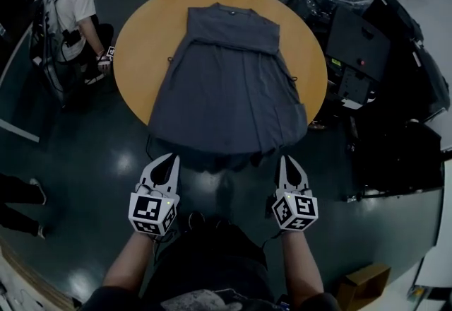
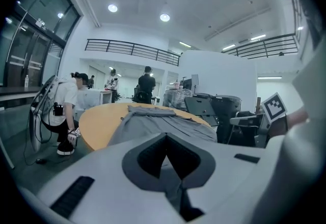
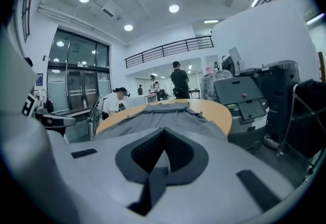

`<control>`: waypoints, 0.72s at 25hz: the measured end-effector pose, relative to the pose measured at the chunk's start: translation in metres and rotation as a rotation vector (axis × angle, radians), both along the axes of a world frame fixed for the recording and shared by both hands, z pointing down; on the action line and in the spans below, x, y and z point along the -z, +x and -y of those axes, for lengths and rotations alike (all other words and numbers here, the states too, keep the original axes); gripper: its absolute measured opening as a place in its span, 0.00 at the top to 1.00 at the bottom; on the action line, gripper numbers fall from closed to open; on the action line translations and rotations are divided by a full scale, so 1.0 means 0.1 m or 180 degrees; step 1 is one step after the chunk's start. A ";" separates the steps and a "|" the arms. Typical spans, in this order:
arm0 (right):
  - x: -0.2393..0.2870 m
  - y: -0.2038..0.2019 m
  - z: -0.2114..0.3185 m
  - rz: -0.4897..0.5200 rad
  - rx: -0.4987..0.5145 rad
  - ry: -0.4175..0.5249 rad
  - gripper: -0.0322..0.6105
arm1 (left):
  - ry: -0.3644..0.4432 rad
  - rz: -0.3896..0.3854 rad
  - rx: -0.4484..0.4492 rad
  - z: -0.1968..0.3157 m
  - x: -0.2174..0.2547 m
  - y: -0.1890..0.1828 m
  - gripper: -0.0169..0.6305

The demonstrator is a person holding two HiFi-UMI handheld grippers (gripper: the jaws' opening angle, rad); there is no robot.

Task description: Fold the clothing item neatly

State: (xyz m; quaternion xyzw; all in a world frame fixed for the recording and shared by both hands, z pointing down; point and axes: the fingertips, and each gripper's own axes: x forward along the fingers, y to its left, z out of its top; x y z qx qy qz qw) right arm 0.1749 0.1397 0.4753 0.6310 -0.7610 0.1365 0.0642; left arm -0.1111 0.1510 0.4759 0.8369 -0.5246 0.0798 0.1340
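Grey cloth dress (image 1: 226, 69) lies flat on the round wooden table (image 1: 141, 34), hem draped over its near edge; our left gripper (image 1: 172, 157) and right gripper (image 1: 284, 158) each pinch that hem.

Hand-held gripper (image 3: 163, 139) pinching the grey dress (image 3: 162, 116)
Its jaws are clamping the hem; the dress is lying across the round tabletop (image 3: 216, 111).

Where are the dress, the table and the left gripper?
dress (image 1: 226, 83): head view, middle of the grey skirt panel.
table (image 1: 141, 41): head view, bare wood left of the dress.
left gripper (image 1: 171, 158): head view, at its closed tips, near the hem.
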 end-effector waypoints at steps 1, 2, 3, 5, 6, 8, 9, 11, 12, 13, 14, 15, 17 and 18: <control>-0.06 -0.05 -0.08 -0.0007 0.0046 -0.0029 0.96 | -0.0013 0.0012 -0.0031 -0.07 -0.04 0.04 0.96; -0.13 -0.10 -0.15 -0.0042 0.0104 -0.0060 0.96 | -0.0036 0.0032 -0.0054 -0.15 -0.07 0.08 0.96; -0.18 -0.14 -0.23 -0.0101 0.0167 -0.0090 0.96 | -0.0071 0.0058 -0.0074 -0.22 -0.11 0.13 0.96; -0.31 -0.18 -0.38 -0.0209 0.0268 -0.0131 0.96 | -0.0150 0.0101 -0.0099 -0.37 -0.22 0.21 0.96; -0.38 -0.19 -0.45 -0.0234 0.0311 -0.0149 0.96 | -0.0183 0.0109 -0.0097 -0.45 -0.28 0.25 0.96; -0.52 -0.19 -0.62 -0.0258 0.0392 -0.0199 0.96 | -0.0243 0.0103 -0.0056 -0.64 -0.38 0.31 0.96; -0.58 -0.17 -0.71 -0.0275 0.0426 -0.0224 0.96 | -0.0267 0.0103 -0.0028 -0.73 -0.42 0.34 0.96; -0.68 -0.11 -0.89 -0.0335 0.0480 -0.0251 0.96 | -0.0284 0.0129 0.0012 -0.89 -0.49 0.41 0.96; -0.72 -0.06 -0.97 -0.0363 0.0497 -0.0256 0.96 | -0.0282 0.0147 0.0022 -0.96 -0.53 0.46 0.96; -0.76 -0.01 -1.05 -0.0377 0.0503 -0.0262 0.96 | -0.0284 0.0161 0.0025 -1.03 -0.57 0.51 0.96; -0.81 0.05 -1.12 -0.0382 0.0494 -0.0273 0.96 | -0.0289 0.0169 0.0024 -1.10 -0.63 0.56 0.96; -0.87 0.12 -1.19 -0.0380 0.0471 -0.0292 0.96 | -0.0298 0.0167 0.0025 -1.16 -0.69 0.61 0.96; -0.98 0.29 -1.26 -0.0366 0.0410 -0.0345 0.96 | -0.0313 0.0133 0.0056 -1.23 -0.80 0.66 0.96; -1.05 0.37 -1.26 -0.0364 0.0384 -0.0377 0.96 | -0.0313 0.0123 0.0080 -1.24 -0.86 0.66 0.96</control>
